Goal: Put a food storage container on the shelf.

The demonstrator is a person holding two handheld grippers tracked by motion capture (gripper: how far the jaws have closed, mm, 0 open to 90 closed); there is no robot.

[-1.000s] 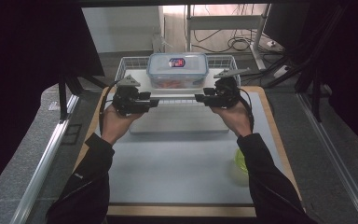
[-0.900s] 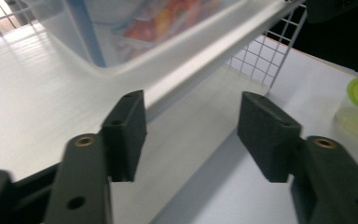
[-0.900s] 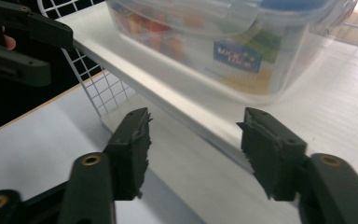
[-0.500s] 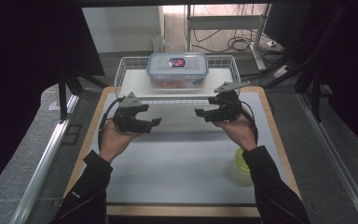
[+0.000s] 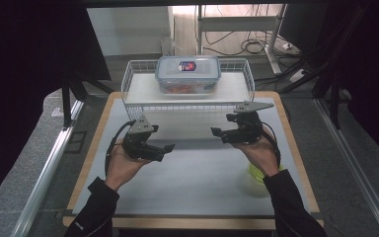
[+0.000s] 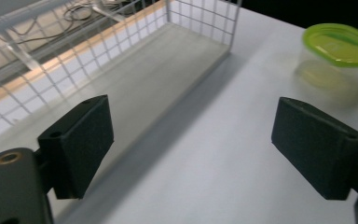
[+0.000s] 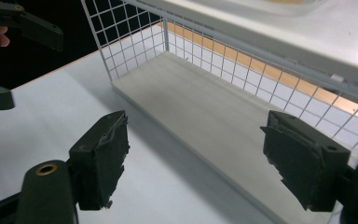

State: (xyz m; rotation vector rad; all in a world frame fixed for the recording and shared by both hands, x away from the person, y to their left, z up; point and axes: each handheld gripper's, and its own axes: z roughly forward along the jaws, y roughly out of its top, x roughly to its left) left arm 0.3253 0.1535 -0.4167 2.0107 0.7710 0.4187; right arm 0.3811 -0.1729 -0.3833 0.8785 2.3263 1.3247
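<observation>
both tongs have just been opening and are seen wide with nothing between the pads, left gripper [image 5: 169, 147] and right gripper [image 5: 216, 132] pointed inward at each other, hands held low over the mat. beyond them, atop the wire rack [image 5: 133, 84], the lidded food box [image 5: 188, 74] is seated. it is judged rigid, smooth-walled, moderately heavy; its short ends are best clamped from both sides.

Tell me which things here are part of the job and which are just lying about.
Part of the job:
- wire rack
- clear lidded box on its top shelf
- left gripper, open
- right gripper, open

Lying about:
- green-lidded tub
- cables behind the table
</observation>
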